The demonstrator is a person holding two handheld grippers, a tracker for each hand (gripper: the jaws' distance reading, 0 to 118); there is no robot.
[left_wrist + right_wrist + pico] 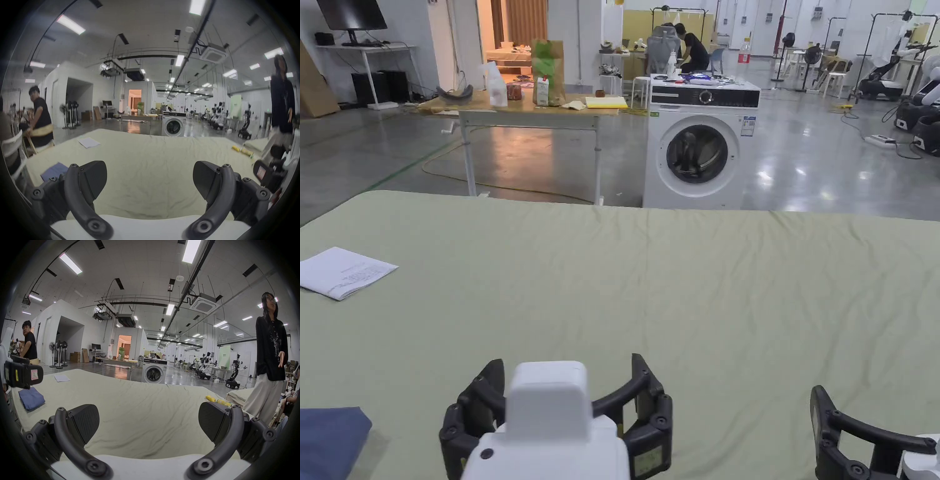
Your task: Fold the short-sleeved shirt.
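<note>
- Head view: I hold my left gripper [562, 400] low over the near edge of the pale green table [687, 294], its 2 jaws spread wide with only bare cloth between them.
- My right gripper [881, 437] sits at the same near edge, off to the right of the left one; 1 black jaw shows here, and it touches nothing.
- The shirt [328, 440], blue and already folded into a flat packet, lies on the table just left of my left gripper, clear of both jaws.
- A white sheet of paper [344, 272] lies on the table farther out, beyond the shirt and well apart from it.
- A white washing machine [700, 153] stands on the floor past the table's far edge, with a wooden-topped bench [525, 112] just to its left.
- Left gripper view: my left gripper [150, 181] gapes fully, empty, with wrinkled table cover [146, 154] between the pads; the shirt [54, 170] peeks out beside the left jaw, and the frame is somewhat blurred.
- Right gripper view: my right gripper [148, 423] is equally wide apart and grips nothing; the shirt [31, 398] rests near the table's left edge, and the paper [62, 378] lies beyond it.
- Yellow packets [217, 400] lie at the table's right edge, well apart from the shirt.
- A person in a black top [269, 353] stands just past the table's right side; another person [29, 344] sits beyond its left side.
</note>
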